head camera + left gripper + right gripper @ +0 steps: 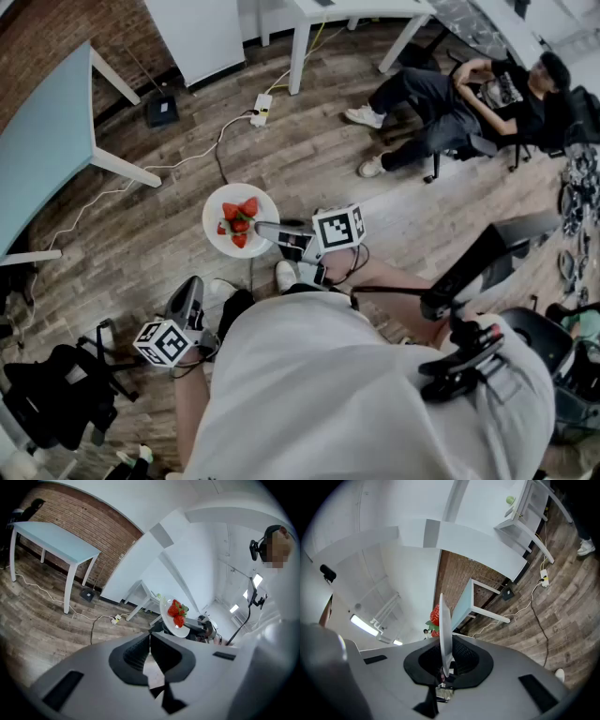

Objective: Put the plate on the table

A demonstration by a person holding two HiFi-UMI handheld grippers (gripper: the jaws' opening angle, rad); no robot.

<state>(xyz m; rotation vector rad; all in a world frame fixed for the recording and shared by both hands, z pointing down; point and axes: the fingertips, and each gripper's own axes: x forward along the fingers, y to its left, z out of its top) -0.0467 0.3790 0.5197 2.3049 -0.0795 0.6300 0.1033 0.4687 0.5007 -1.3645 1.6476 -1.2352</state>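
Note:
A white plate (215, 208) with a few red strawberries (239, 223) hangs level above the wooden floor, and my right gripper (266, 228) is shut on its right rim. In the right gripper view the plate (445, 634) stands edge-on between the jaws, with the strawberries (435, 616) behind it. The light blue table (42, 155) is at the left, some way from the plate. My left gripper (188, 298) is held low near the person's body, shut and holding nothing. In its own view, the left gripper (150, 637) looks toward the plate (169, 621).
A white table (356, 9) stands at the back. A power strip (261, 108) with trailing cables and a black box (161, 111) lie on the floor. A person (464, 94) sits on a chair at the back right. Dark bags (52, 398) lie at the lower left.

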